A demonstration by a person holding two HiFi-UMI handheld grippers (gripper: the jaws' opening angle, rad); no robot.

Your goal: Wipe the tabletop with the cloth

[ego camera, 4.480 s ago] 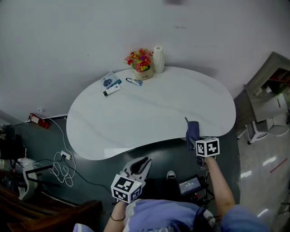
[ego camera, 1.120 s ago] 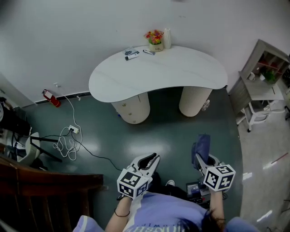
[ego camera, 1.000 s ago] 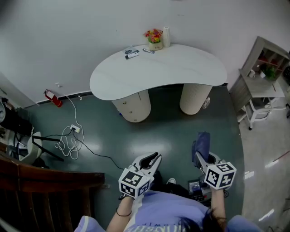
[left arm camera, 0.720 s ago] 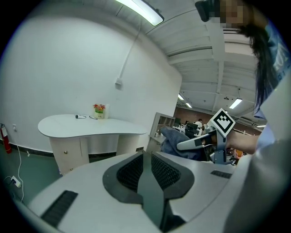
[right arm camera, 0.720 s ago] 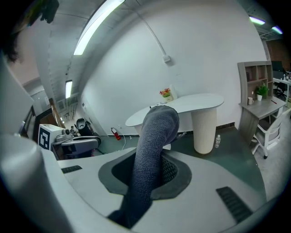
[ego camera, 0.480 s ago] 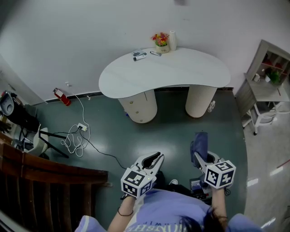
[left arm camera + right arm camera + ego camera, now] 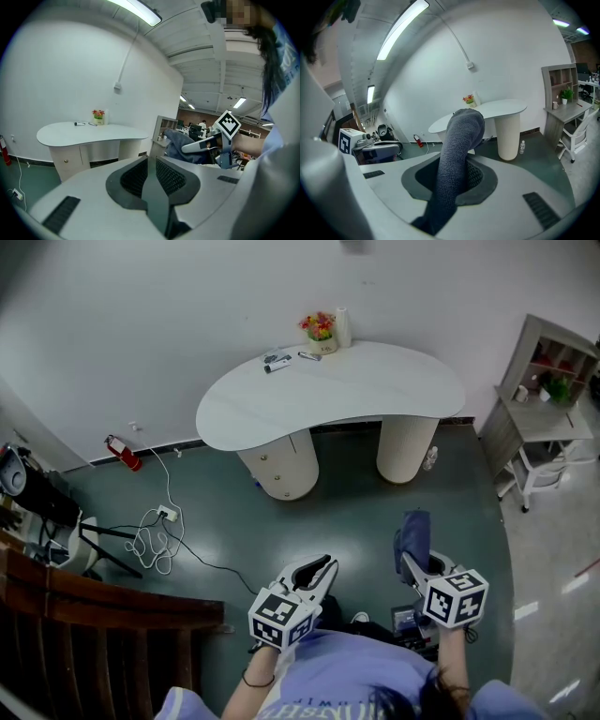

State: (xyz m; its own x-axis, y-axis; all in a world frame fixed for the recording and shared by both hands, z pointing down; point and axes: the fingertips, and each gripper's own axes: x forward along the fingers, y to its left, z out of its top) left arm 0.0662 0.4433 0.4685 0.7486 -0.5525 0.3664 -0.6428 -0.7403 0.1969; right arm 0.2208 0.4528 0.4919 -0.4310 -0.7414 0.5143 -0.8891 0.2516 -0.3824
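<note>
The grey cloth (image 7: 413,529) was pinched in the jaws of the right gripper (image 7: 411,564), low and right of centre in the head view, its free end rising past the jaw tips. It hung over the dark green floor (image 7: 347,507), well apart from the white tabletop (image 7: 361,390) in the upper middle. The left gripper (image 7: 319,570), lower centre, had its jaws pressed together with nothing between them. At the tabletop's far edge a small pot (image 7: 320,332) held bright flowers, a white roll (image 7: 342,325) just beside it and some small items (image 7: 277,361) to its left. A shelf unit (image 7: 553,367) at the right edge held a green plant in one compartment.
</note>
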